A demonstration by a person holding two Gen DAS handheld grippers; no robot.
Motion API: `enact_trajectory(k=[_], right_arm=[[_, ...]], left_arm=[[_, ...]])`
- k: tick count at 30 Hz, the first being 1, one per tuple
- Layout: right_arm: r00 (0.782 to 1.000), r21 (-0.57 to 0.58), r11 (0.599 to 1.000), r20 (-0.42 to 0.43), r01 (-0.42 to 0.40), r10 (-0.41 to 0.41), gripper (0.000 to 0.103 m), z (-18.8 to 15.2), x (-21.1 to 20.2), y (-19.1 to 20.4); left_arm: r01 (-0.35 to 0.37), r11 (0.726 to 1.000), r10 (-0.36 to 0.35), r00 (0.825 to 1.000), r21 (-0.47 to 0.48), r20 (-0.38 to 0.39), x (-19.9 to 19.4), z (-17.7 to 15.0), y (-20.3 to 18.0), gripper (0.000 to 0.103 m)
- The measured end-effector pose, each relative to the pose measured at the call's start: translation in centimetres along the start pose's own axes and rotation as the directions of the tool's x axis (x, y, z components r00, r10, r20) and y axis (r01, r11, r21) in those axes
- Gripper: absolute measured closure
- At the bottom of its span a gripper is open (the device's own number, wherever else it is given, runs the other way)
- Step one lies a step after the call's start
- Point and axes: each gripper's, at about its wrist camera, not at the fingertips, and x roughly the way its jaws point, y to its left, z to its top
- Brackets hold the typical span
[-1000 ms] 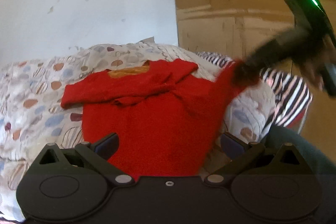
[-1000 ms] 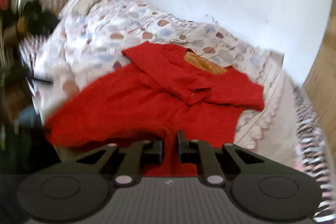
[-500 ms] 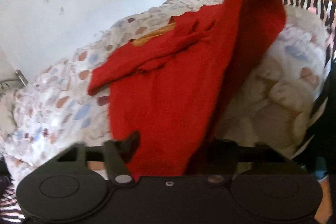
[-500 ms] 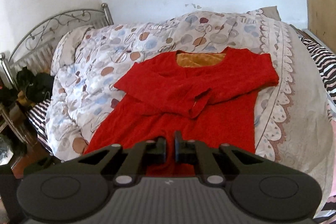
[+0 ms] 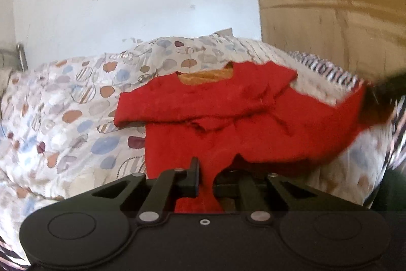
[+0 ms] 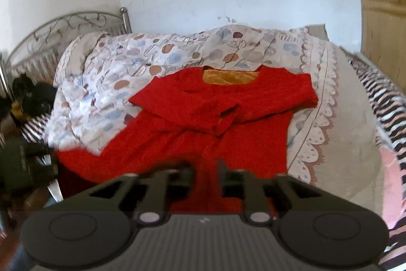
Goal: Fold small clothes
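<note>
A red long-sleeved top (image 5: 228, 123) with an orange lining at the neck lies on the bed, both sleeves folded across the chest; it also shows in the right wrist view (image 6: 215, 123). My left gripper (image 5: 205, 179) is shut on the hem of the red top near its left corner. My right gripper (image 6: 206, 175) is shut on the hem at the other corner and shows blurred at the right edge of the left wrist view (image 5: 380, 98). The hem is stretched between the two grippers.
The bed has a white quilt (image 6: 127, 67) with coloured spots and a striped sheet (image 6: 385, 103) at the right. A metal headboard (image 6: 63, 27) stands at the left. A white wall is behind and a wooden panel (image 5: 330, 4) to the right.
The left gripper closed on the hem of the red top. The right gripper, which had lifted its corner high, came back down and the hem is spread low again.
</note>
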Motion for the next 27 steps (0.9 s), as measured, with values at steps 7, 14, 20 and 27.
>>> enact_trajectory(k=[7,14,20,27], right_arm=[[0.999,-0.198,0.980,0.033,0.010,-0.004,0.002,-4.3,0.0,5.5],[0.989,-0.378,0.915,0.098,0.142,-0.113,0.001,-7.3,2.7,12.0],[0.881,-0.507,0.721,0.263,0.473,-0.393,0.001,-9.1,7.4,16.5],[0.799,-0.445,0.665,0.291,0.600,-0.526,0.030,-10.1,6.1,13.6]], left_arm=[[0.030,0.999,-0.031,0.999,-0.033,-0.015,1.0,4.4,0.7,0.095],[0.050,0.999,-0.050,0.999,0.017,-0.005,0.7,6.9,0.0,0.095],[0.049,0.997,-0.051,0.998,0.058,0.028,-0.3,7.8,-0.8,0.094],[-0.045,0.990,0.039,0.998,0.131,0.045,-1.2,6.0,-0.9,0.094]])
